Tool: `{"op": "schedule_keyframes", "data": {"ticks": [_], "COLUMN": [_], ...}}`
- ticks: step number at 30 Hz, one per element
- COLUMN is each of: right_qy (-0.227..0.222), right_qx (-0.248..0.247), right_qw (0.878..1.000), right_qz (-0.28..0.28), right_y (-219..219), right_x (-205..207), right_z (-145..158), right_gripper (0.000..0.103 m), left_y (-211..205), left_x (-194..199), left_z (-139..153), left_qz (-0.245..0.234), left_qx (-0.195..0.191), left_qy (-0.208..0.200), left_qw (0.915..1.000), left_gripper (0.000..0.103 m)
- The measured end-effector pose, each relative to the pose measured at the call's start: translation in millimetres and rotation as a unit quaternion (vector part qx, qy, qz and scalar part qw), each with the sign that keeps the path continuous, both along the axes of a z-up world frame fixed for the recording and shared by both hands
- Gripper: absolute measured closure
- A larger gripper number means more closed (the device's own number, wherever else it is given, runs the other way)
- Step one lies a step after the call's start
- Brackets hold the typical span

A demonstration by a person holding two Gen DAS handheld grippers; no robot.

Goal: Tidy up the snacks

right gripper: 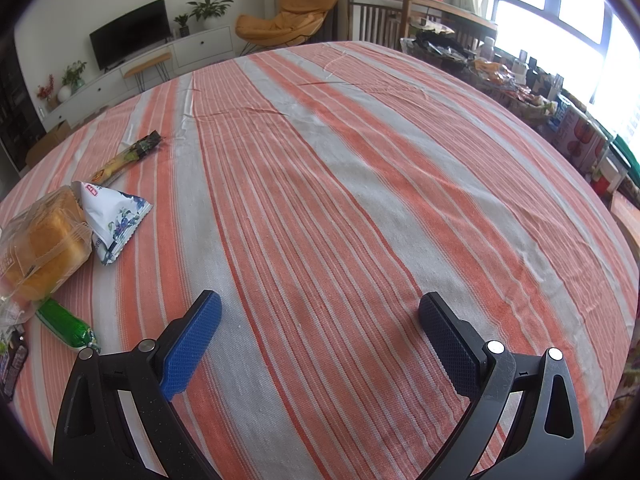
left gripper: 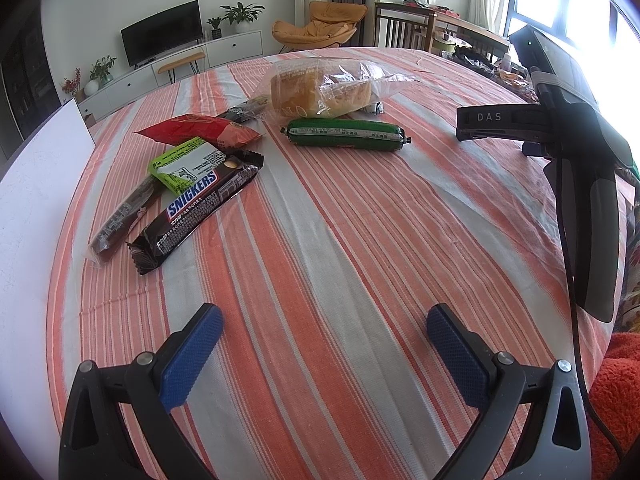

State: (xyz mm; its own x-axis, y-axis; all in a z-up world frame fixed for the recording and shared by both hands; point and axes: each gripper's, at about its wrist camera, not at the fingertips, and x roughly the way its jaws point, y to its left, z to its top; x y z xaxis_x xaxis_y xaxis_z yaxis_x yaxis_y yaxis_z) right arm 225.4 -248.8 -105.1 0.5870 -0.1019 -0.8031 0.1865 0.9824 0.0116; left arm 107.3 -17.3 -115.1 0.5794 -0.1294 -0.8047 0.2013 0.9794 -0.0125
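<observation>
Left hand-held gripper [left gripper: 324, 326]: spread wide, blue pads [left gripper: 192, 356] well apart, nothing between them. It hangs over bare striped cloth at the lower centre of the left wrist view.

Right hand-held gripper [right gripper: 320, 314]: likewise spread wide and empty, over bare cloth at the lower centre of its own view. The same tool shows in the left wrist view as a dark body at the right edge of the frame.

Table [left gripper: 360, 240]: covered with an orange, grey and white striped cloth.

Snacks, left wrist view:
- Chocolate bar [left gripper: 196, 212], centre left, lying diagonally; its upper end overlaps a light green packet [left gripper: 180, 164].
- Long brown stick in clear wrap [left gripper: 120, 220], just beside the chocolate bar on its left.
- Red packet [left gripper: 196, 130], above the green packet and touching it.
- Green sausage [left gripper: 346, 134], upper centre, lying flat, apart from the left group.
- Bagged bread [left gripper: 316, 92], directly above the sausage, in a clear bag.
- Dark packet [left gripper: 244, 110], left of the bread; its contents cannot be read.

Snacks, right wrist view:
- White triangular pouch [right gripper: 114, 220], at the left edge, touching the bread.
- Yellow stick with a dark end [right gripper: 128, 156], above the pouch, apart from it.

A white board [left gripper: 40, 176] lies at the left edge of the left wrist view.
</observation>
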Motion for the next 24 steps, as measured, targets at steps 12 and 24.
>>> {"op": "schedule_keyframes", "data": {"ticks": [12,24], "right_qy": [0.000,0.000], "right_qx": [0.000,0.000], "right_qw": [1.000,1.000], "right_qz": [0.000,0.000], "right_y": [0,0], "right_x": [0,0], "right_z": [0,0], "right_gripper": [0.002,0.002], "left_y": [9,139], "left_x": [-8,89], "left_z": [18,99], "left_qz": [-0.034,0.050], "left_qx": [-0.016,0.037], "left_qy": [0.057,0.108], "left_qw": [0.9977,0.9922], "left_gripper": [0.001,0.001]}}
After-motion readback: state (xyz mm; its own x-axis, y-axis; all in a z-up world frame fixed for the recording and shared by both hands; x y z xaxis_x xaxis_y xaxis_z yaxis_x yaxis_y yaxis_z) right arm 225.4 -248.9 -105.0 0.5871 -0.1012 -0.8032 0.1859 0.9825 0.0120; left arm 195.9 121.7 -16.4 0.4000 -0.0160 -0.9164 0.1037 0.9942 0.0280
